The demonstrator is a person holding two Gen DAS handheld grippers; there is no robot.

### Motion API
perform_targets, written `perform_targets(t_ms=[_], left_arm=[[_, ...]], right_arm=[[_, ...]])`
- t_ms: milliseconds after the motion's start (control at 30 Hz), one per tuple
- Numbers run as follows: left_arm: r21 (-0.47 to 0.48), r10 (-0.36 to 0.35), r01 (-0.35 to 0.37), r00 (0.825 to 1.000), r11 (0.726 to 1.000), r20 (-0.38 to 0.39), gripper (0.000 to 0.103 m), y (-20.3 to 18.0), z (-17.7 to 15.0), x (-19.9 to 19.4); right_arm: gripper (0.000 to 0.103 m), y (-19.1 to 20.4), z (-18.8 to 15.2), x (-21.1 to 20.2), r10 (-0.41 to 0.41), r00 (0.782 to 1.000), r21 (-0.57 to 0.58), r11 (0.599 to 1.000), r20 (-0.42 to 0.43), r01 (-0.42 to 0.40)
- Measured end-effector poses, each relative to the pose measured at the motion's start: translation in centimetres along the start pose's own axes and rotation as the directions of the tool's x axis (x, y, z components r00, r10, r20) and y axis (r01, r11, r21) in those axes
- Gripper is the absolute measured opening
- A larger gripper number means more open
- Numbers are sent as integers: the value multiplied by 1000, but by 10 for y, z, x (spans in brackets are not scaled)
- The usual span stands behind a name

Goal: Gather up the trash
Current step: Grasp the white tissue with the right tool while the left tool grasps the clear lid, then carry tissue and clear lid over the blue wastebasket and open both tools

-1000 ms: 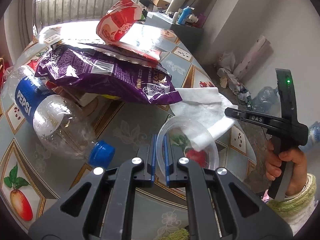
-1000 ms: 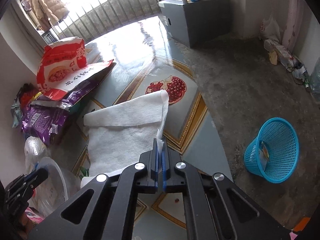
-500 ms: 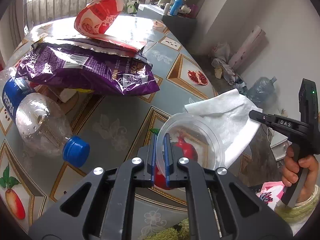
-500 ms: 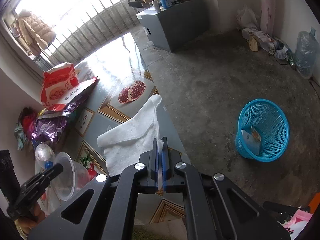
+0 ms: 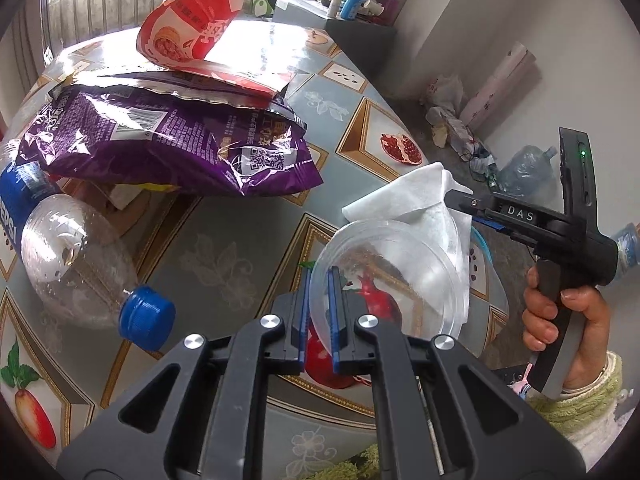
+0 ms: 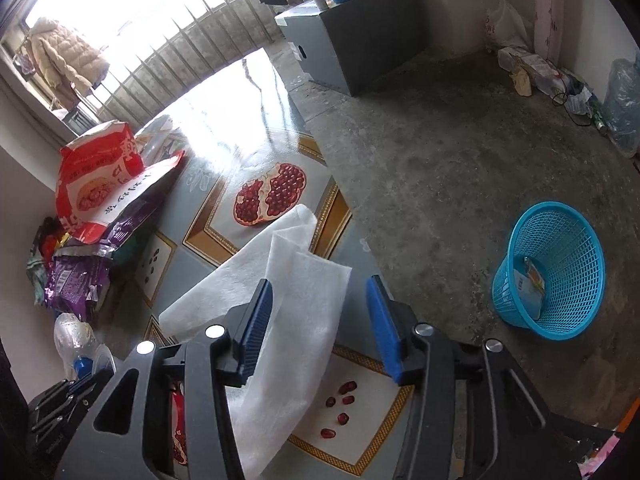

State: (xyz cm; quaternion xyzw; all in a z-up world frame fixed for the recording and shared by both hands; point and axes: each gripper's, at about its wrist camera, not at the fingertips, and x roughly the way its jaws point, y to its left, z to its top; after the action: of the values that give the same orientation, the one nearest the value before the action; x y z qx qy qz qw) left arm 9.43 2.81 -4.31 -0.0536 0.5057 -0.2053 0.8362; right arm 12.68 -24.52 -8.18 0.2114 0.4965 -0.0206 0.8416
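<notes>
The left gripper [image 5: 318,312] pinches the clear plastic bowl's [image 5: 396,276] rim at the table [image 5: 240,248] edge, while the right gripper [image 6: 320,324] has just been opening, releasing the white tissue [image 6: 296,304] draped between its jaws, probably into that bowl.

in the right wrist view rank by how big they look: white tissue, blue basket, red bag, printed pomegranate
1. white tissue, though nearness to the camera inflates it
2. blue basket and red bag, about alike
3. printed pomegranate
</notes>
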Motion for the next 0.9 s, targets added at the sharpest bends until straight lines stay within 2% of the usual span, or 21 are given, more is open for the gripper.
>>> perform_targets(t_ms=[67, 233, 400, 467, 500, 567, 600, 733, 900], left_arm=[[3, 0, 0, 1000, 1000, -1, 6, -1, 1, 1], [14, -10, 10, 1000, 1000, -13, 6, -2, 4, 5], [16, -13, 14, 1000, 1000, -20, 7, -1, 6, 9], [12, -10, 10, 1000, 1000, -21, 7, 0, 6, 9], [12, -10, 10, 1000, 1000, -20, 7, 1, 7, 9], [12, -11, 11, 1000, 1000, -14, 7, 1, 7, 7], [13, -12, 12, 1000, 1000, -11, 7, 1, 7, 7], [16, -21, 21, 1000, 1000, 8, 5, 0, 7, 1], [43, -42, 40, 998, 998, 37, 4, -9, 13, -10]], right_arm=[[56, 5, -1, 1, 6, 1000, -15, 1000, -5, -6], [56, 14, 3, 4, -5, 1000, -45, 999, 4, 5], [55, 19, 9, 13, -75, 997, -81, 994, 32, 78], [38, 17, 11, 14, -94, 994, -68, 993, 48, 97], [34, 14, 11, 13, -94, 994, -53, 994, 55, 97], [10, 5, 13, 10, -73, 996, -8, 997, 60, 73], [6, 1, 13, 9, -56, 997, 11, 998, 54, 55], [4, -10, 11, -1, -24, 998, 50, 999, 65, 21], [4, -23, 11, -37, -13, 988, 82, 997, 155, 0]])
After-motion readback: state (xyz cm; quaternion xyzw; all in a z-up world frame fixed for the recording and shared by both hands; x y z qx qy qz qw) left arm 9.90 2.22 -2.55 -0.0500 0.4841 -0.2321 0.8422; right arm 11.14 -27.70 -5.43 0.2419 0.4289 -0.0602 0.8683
